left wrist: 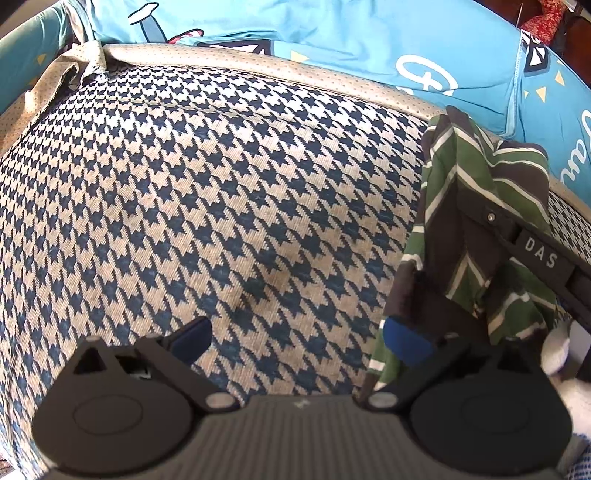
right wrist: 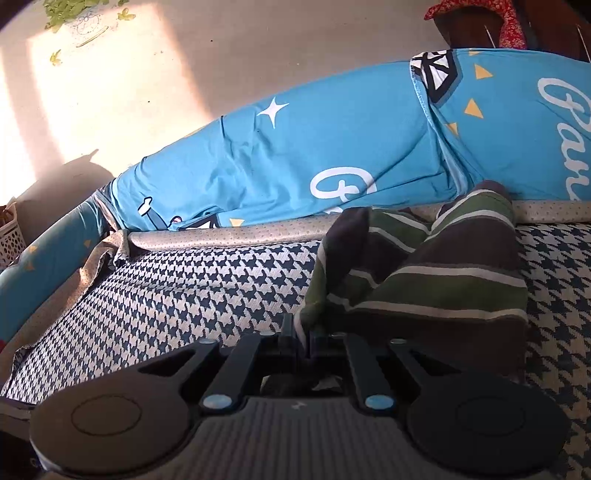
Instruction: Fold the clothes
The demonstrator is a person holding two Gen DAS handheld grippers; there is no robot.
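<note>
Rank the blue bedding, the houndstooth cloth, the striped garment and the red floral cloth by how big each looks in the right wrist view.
1. blue bedding
2. houndstooth cloth, close behind, so that order is unsure
3. striped garment, enlarged by nearness to the camera
4. red floral cloth, far off and partly cropped

Green-brown striped garment (right wrist: 424,280) bunched; on houndstooth cover (right wrist: 184,288)

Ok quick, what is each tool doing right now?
Left tool: open, holding nothing, over the houndstooth cover.
Right tool: shut on the striped garment.
</note>
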